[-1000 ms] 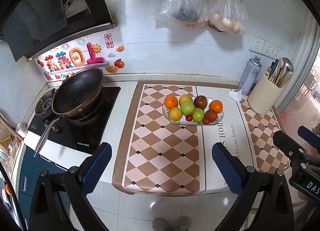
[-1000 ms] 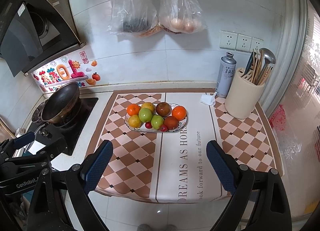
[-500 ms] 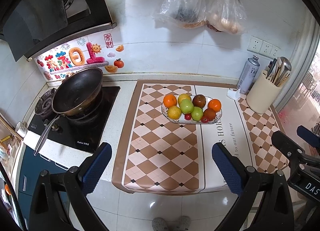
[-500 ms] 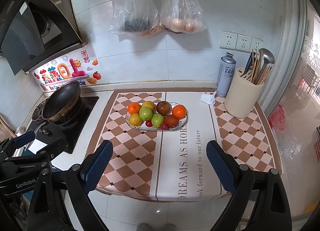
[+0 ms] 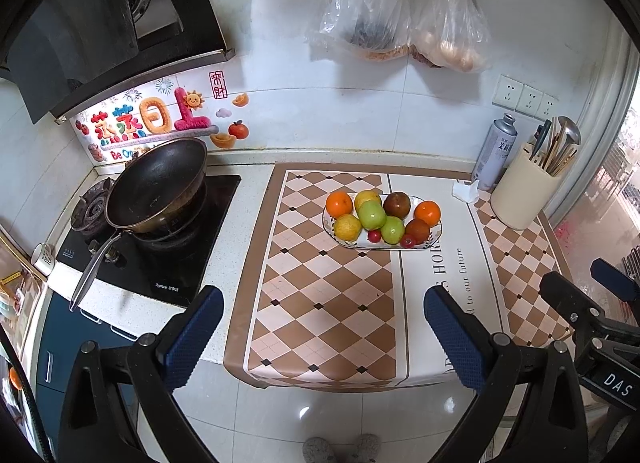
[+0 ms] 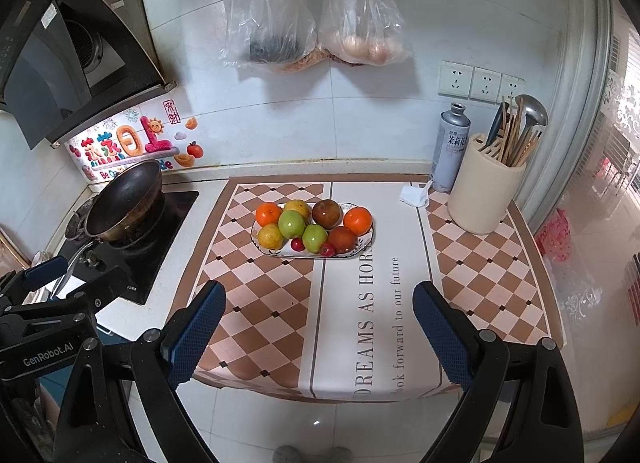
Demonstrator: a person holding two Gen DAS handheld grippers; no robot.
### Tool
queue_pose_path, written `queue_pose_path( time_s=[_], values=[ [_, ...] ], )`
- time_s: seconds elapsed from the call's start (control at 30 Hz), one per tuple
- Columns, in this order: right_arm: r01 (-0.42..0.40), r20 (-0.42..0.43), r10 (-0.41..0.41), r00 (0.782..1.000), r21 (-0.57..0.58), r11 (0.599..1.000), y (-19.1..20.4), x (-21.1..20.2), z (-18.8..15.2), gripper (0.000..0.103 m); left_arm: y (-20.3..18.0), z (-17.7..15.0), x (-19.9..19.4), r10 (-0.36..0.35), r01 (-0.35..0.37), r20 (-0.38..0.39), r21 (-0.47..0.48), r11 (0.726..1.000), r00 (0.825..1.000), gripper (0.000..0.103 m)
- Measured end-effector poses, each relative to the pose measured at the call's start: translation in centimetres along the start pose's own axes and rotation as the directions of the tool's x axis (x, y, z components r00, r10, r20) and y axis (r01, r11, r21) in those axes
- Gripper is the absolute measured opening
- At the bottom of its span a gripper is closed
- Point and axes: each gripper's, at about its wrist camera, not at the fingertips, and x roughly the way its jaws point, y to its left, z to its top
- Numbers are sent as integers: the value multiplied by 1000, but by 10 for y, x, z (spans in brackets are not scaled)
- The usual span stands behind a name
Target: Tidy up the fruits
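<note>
A white oval plate (image 5: 437,234) (image 6: 366,245) sits on the checkered mat (image 5: 320,287) (image 6: 264,295) toward the back of the counter. It holds two oranges (image 5: 339,204) (image 6: 357,220), two green apples (image 5: 371,214) (image 6: 292,223), yellow, brown and reddish fruits, and small red ones. My left gripper (image 5: 322,337) hangs open off the counter's front edge, empty. Just as far back, my right gripper (image 6: 318,333) is open with nothing in it. Each gripper shows at the edge of the other's view.
A black wok (image 5: 156,187) (image 6: 124,201) rests on the stove at the left. At the right stand a cream utensil holder (image 5: 524,195) (image 6: 486,191), a grey spray can (image 5: 494,153) (image 6: 450,147) and a crumpled tissue (image 5: 465,191). Two plastic bags (image 6: 316,15) hang on the wall.
Both views have pulled back slightly from the counter, so the plate of fruit looks a little smaller. Both grippers stay open.
</note>
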Motion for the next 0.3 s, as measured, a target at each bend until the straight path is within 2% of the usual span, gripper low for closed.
queue_pose_path(
  time_s=[0.3],
  values=[
    [0, -1, 0, 1000, -5, 1000, -2, -4, -2, 97, -3, -4, -9, 15, -16, 26, 6, 1000, 1000, 103]
  ],
)
